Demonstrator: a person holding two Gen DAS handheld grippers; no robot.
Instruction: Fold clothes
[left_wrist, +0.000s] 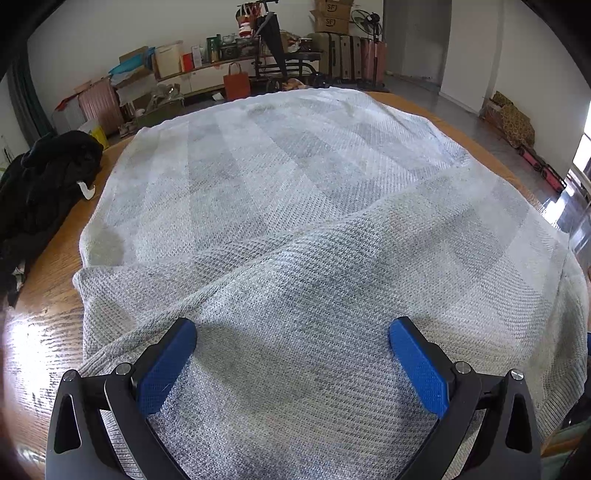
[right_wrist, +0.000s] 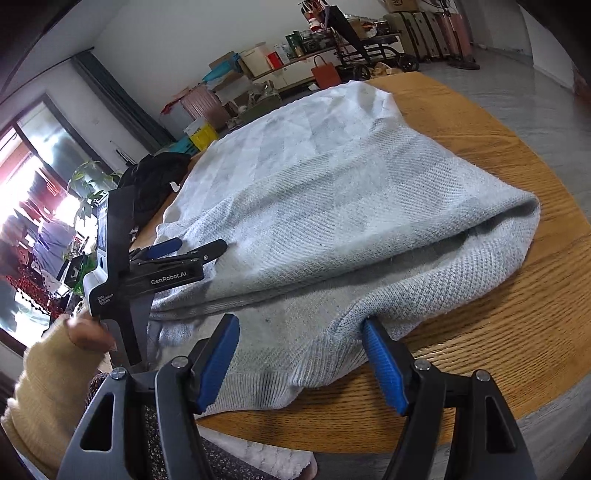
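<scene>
bright daylight floods through the window (right_wrist: 26, 206), glaring on the table (left_wrist: 33, 332); fisheye edges bend and darken.

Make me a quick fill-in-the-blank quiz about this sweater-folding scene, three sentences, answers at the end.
1. The grey knit sweater lies on a round ____ table.
2. The pads on the right tongs are coloured ____.
3. Beyond the sweater's left edge, a heap of ____ clothing sits on the table.

Missing words: wooden; blue; black
</scene>
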